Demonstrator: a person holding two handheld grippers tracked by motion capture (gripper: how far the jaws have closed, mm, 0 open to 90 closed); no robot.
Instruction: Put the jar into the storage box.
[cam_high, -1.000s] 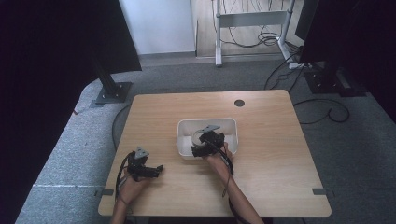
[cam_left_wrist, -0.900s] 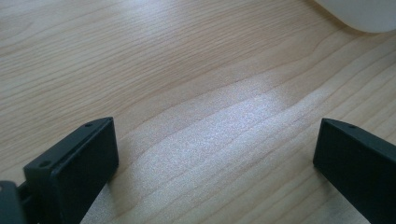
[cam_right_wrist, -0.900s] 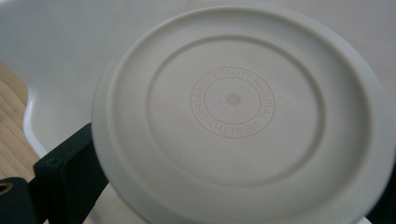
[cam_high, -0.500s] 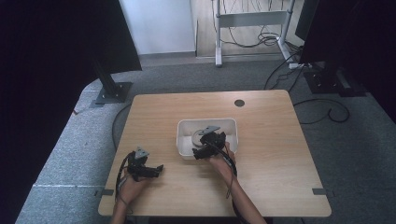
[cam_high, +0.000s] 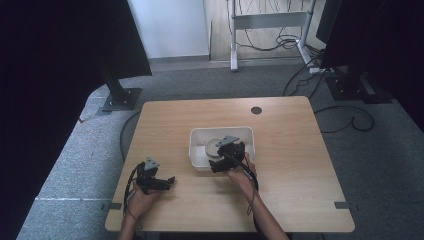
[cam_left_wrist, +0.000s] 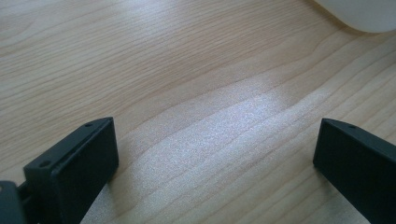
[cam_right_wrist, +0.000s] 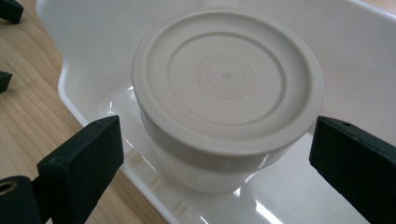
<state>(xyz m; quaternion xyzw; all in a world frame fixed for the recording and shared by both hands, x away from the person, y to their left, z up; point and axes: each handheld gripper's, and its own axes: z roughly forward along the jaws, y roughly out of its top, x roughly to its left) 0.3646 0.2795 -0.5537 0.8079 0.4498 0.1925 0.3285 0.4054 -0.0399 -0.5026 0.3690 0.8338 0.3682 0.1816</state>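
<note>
1. Two tools are showing in the high view: the left tool (cam_high: 169, 181) is resting on the worktop (cam_high: 290, 150), and the right tool (cam_high: 214, 165) is hanging over the white tray (cam_high: 196, 150).
2. Left gripper view: jaws are standing wide apart over bare wood.
3. Right gripper view: the right tool's spread jaws are flanking, not touching, the lidded cream container (cam_right_wrist: 227, 88) sitting inside the tray.

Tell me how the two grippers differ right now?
The right gripper hangs over the white bin, its fingers either side of a lidded cup without touching it. The left gripper sits apart over bare table, with nothing between its fingers. In the high view, the right is farther forward than the left. Both are open and hand-held.
</note>
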